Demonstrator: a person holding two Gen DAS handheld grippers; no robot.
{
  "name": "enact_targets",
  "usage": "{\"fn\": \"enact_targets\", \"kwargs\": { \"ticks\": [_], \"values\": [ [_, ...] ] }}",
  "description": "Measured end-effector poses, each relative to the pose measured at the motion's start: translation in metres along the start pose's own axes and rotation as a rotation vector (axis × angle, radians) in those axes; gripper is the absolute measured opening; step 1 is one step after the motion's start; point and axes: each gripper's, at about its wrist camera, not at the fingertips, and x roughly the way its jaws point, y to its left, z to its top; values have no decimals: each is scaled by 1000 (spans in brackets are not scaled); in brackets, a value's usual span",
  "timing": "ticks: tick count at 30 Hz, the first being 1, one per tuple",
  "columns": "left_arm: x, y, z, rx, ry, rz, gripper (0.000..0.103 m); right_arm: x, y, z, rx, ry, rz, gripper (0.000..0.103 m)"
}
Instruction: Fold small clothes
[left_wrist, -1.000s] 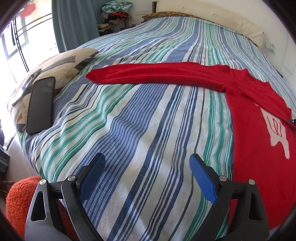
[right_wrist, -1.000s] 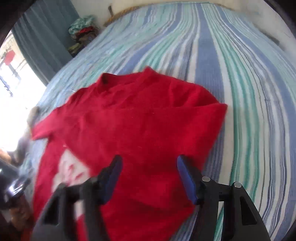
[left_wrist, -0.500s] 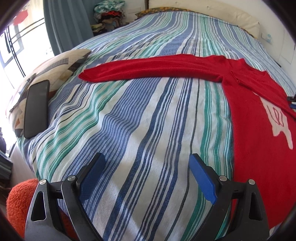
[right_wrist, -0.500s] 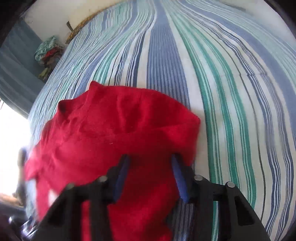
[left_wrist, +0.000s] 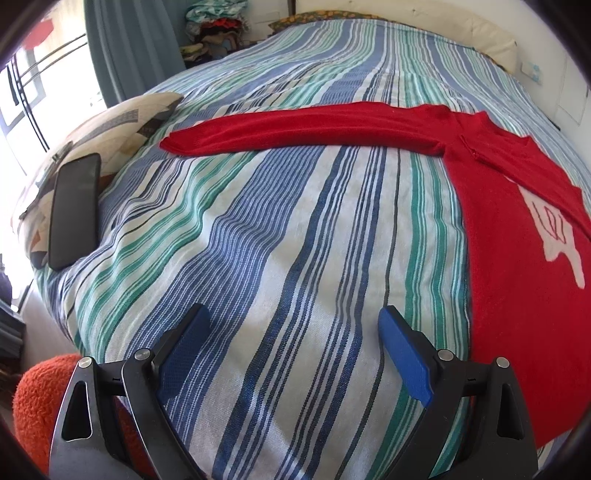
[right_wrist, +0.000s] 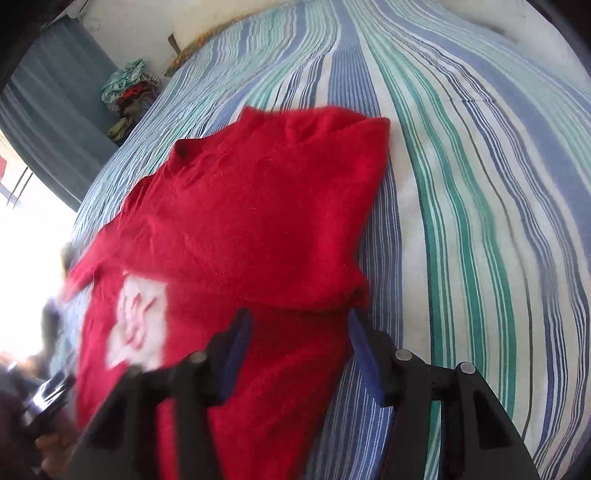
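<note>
A red sweater (left_wrist: 524, 236) with a white print lies on the striped bed. One long sleeve (left_wrist: 303, 129) stretches flat to the left in the left wrist view. My left gripper (left_wrist: 291, 332) is open and empty above bare bedspread, left of the sweater's body. In the right wrist view the sweater (right_wrist: 240, 229) has its other sleeve folded over the body. My right gripper (right_wrist: 297, 325) is open, its blue fingers (right_wrist: 364, 350) straddling the folded edge near the sweater's right side, gripping nothing.
A black phone (left_wrist: 74, 210) rests on a patterned pillow (left_wrist: 122, 125) at the bed's left edge. An orange fuzzy cushion (left_wrist: 40, 402) sits below that edge. A pile of clothes (left_wrist: 214, 22) and a blue curtain (left_wrist: 129, 48) stand behind the striped bedspread (left_wrist: 280, 236).
My right gripper closed in on the folded sleeve, then opened wider and drew back a little. My left gripper moved slightly forward over the bedspread and stayed open.
</note>
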Motion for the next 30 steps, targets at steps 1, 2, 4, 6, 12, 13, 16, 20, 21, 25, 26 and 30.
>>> {"fn": "enact_targets", "kwargs": {
  "ticks": [1, 2, 4, 6, 12, 13, 16, 20, 21, 25, 26, 30],
  "values": [
    [-1, 2, 0, -8, -2, -1, 93, -8, 1, -7, -12, -4, -9, 56],
    [-1, 4, 1, -16, -3, -2, 93, -18, 5, -16, -34, -17, -21, 56],
    [-2, 8, 1, -35, 0, -11, 93, -39, 9, -33, -75, -55, -48, 60],
    [-4, 11, 4, -51, 8, -28, 93, -63, 6, -52, -92, -105, -81, 66],
    [5, 48, 51, -210, -1, -140, 93, -101, -24, -117, -6, -174, -147, 71],
    [11, 61, 63, -261, -11, -155, 93, -100, -30, -125, 16, -169, -151, 71],
    [40, 103, 100, -399, -23, -141, 93, -93, -50, -146, 113, -150, -146, 71],
    [99, 147, 134, -566, 67, -198, 87, -94, -50, -145, 116, -174, -148, 72],
    [113, 155, 137, -605, 92, -190, 85, -92, -48, -146, 100, -175, -160, 73],
    [138, 176, 140, -736, 59, -175, 64, -83, -39, -150, 52, -171, -202, 80],
    [140, 178, 140, -751, 44, -169, 37, -82, -38, -152, 40, -171, -212, 82],
    [134, 173, 158, -675, 32, -151, 2, -75, -32, -155, 1, -172, -244, 88]
  ]
}}
